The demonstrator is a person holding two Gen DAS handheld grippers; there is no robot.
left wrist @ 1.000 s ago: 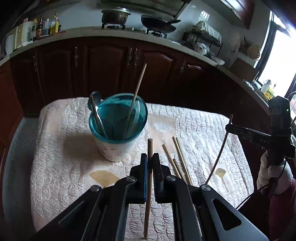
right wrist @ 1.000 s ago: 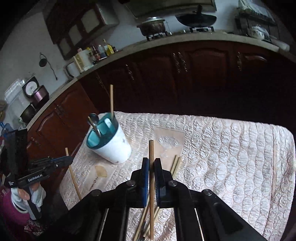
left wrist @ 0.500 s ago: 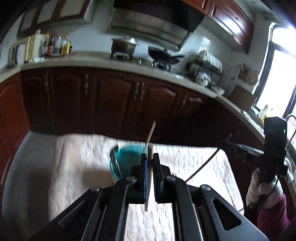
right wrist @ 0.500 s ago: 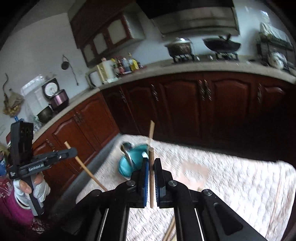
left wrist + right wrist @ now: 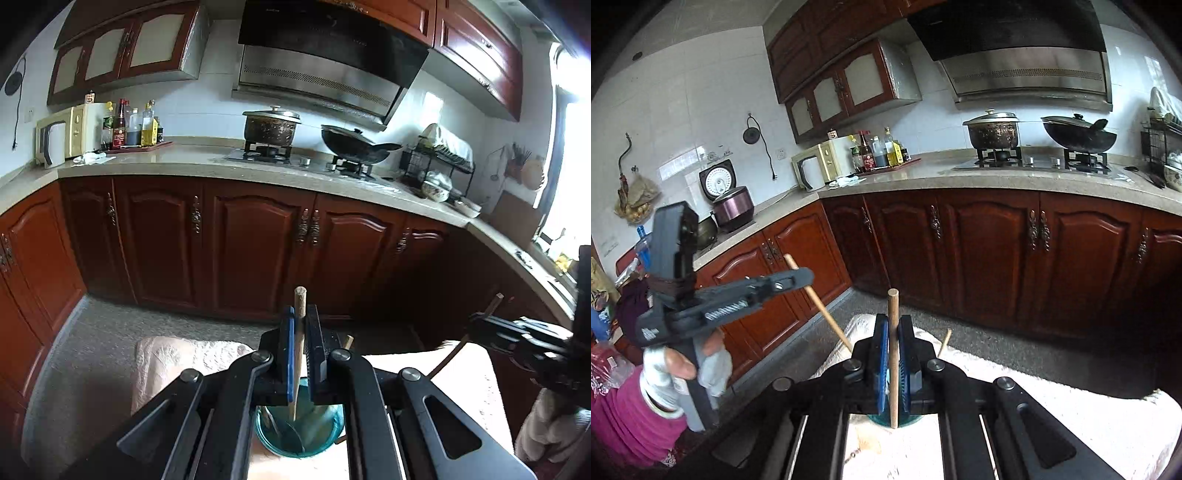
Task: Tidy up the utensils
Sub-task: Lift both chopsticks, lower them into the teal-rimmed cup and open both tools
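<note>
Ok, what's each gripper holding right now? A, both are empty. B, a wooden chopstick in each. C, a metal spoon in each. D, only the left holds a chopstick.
B: the left gripper is shut on a wooden chopstick, and the right gripper is shut on another wooden chopstick, both raised above the teal cup.

Air above teal cup [image 5: 300, 432] free to me, but cup mouth crowded w/ spoon [image 5: 291, 441] + sticks. Far table edge [image 5: 173, 350] bare, floor strip beyond open. Cabinets [image 5: 990, 254] wall off far side; my other gripper close alongside.
</note>
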